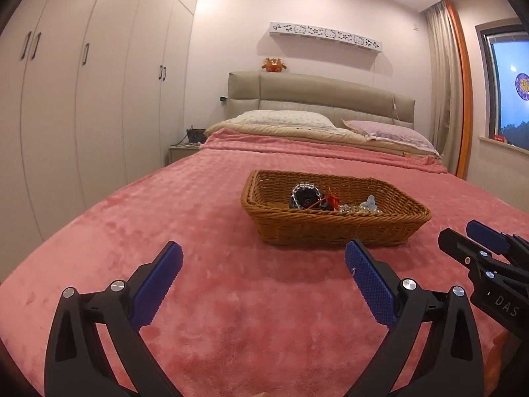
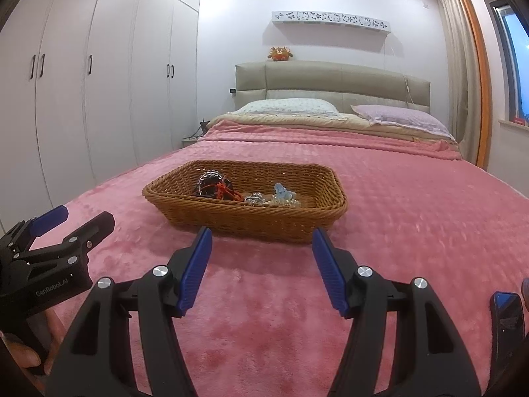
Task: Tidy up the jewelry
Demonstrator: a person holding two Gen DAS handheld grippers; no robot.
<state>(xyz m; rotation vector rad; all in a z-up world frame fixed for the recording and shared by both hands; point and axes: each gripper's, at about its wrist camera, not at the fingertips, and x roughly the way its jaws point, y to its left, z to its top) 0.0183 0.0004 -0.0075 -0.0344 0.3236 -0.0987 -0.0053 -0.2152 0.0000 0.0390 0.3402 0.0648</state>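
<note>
Seemingly the job is near its end, or else the pieces sit gathered before sorting (the pictures alone cannot settle which); from the left wrist view the wicker basket (image 1: 334, 228) rests on the pink blanket (image 1: 205, 297) ahead of the tongs, and every piece of jewelry in sight lies inside it: a clear beaded bracelet (image 1: 303, 191) around something dark, a red cord piece (image 1: 332, 201) beside it, and a pale blue piece (image 1: 370, 202) amid small glittering bits toward the right end; the left gripper (image 1: 264, 258) hangs above the blanket just short of the basket's near wall, its blue pads spread wide with nothing between them, and the right gripper (image 1: 463, 238) shows at the right edge, also empty as far as can be seen; no loose piece shows on the blanket here. From the right wrist view the same basket (image 2: 251, 221) lies just ahead, the bracelet (image 2: 211, 180), the red cord (image 2: 226, 192) and the blue piece (image 2: 282, 193) together near its middle, touching or overlapping in a heap rather than laid apart; the right gripper (image 2: 261, 241) is spread open and empty near the basket's front wall, and the left gripper (image 2: 79, 220) at the left edge is likewise parted and carries nothing; I judge that what remains, if anything, is untangling the heap.
</note>
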